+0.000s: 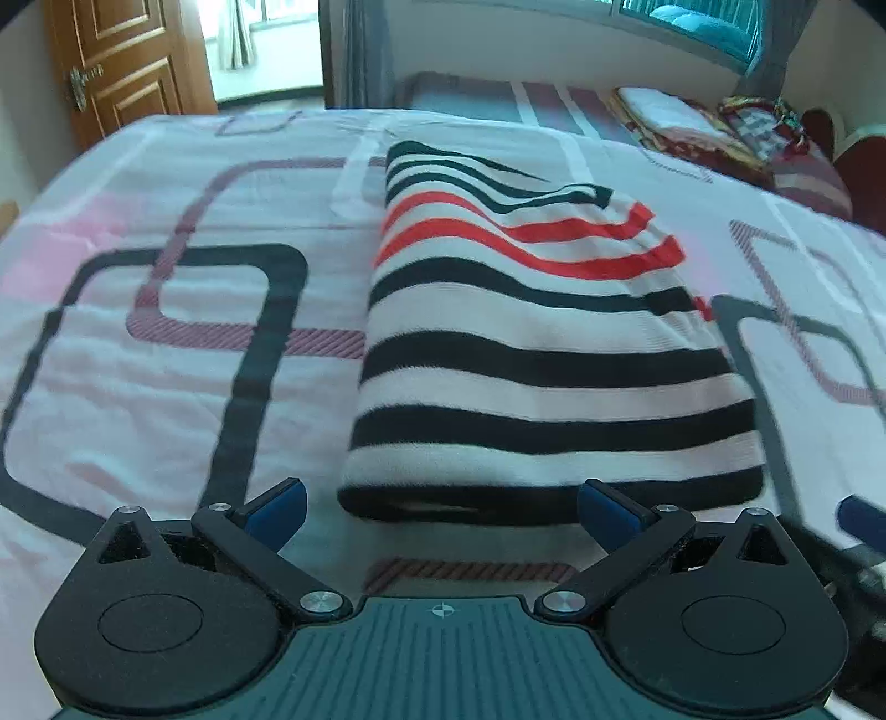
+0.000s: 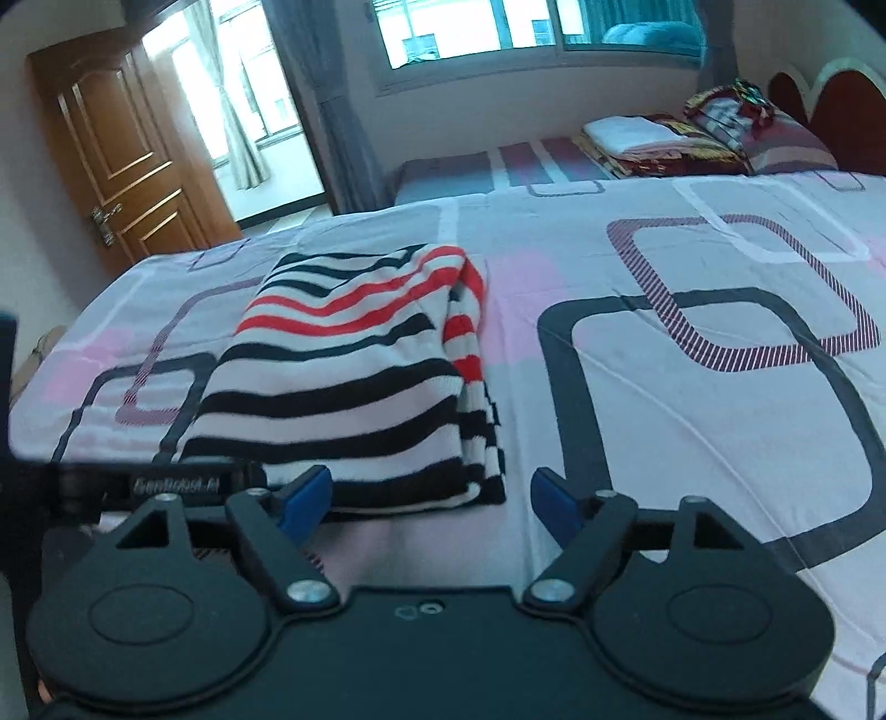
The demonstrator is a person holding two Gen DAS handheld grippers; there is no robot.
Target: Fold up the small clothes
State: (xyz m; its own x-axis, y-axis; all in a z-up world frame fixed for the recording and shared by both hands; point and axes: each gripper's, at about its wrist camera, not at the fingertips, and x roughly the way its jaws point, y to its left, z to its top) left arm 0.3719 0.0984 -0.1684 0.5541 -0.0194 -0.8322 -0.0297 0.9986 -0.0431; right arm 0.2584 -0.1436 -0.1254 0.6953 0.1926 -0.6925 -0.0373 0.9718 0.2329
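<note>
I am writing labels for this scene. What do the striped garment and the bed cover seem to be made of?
Striped garment: probably a knitted fabric, soft and matte; fine ribbing shows on its surface and the folded edges look thick.
Bed cover: probably thin woven cloth, cotton-like, printed with rounded squares; it lies flat with fine creases and no shine.

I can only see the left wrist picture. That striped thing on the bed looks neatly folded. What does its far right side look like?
Observer: In the right wrist view the striped garment shows stacked layers along its right edge, with a red-striped part tucked underneath.
Operator: Is the other gripper holding it?
Observer: No. The right gripper is open, nothing between its blue pads.
Operator: Anything else over there?
Observer: A wide window above the far end of the bed, seen whole only in that view.
</note>
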